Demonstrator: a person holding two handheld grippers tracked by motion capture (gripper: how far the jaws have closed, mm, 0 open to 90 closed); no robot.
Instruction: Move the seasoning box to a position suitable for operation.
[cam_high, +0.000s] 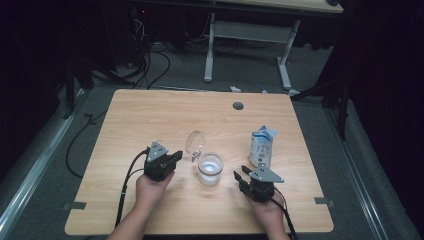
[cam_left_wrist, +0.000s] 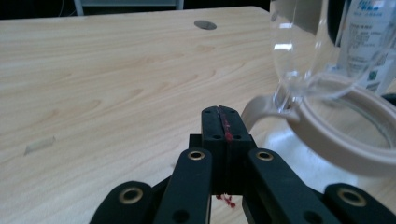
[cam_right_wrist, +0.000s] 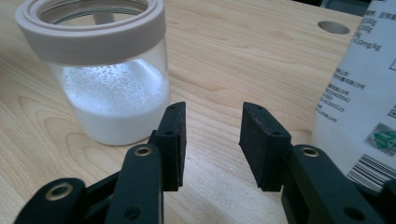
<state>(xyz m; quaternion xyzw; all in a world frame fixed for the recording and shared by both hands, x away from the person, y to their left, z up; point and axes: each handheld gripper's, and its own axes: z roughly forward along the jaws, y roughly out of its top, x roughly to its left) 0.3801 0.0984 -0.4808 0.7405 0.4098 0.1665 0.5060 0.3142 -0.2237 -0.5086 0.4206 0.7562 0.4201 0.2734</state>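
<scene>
A glass jar (cam_high: 210, 169) with a beige rim and white powder in its bottom stands mid-table, its clear hinged lid (cam_high: 196, 142) tipped up behind it. My left gripper (cam_high: 177, 156) sits just left of the jar, shut with nothing between its jaws; in the left gripper view its closed tips (cam_left_wrist: 223, 123) rest beside the jar rim (cam_left_wrist: 355, 140) and the raised lid (cam_left_wrist: 303, 46). My right gripper (cam_high: 240, 172) is to the jar's right, open and empty. In the right gripper view its jaws (cam_right_wrist: 212, 126) point between the jar (cam_right_wrist: 107, 70) and a printed bag (cam_right_wrist: 359, 107).
A white and blue printed bag (cam_high: 262, 146) stands right of the jar, close to my right gripper. A round cable hole (cam_high: 238, 106) lies near the table's far edge. Beyond the table (cam_high: 150, 115) are cables and a desk frame on the floor.
</scene>
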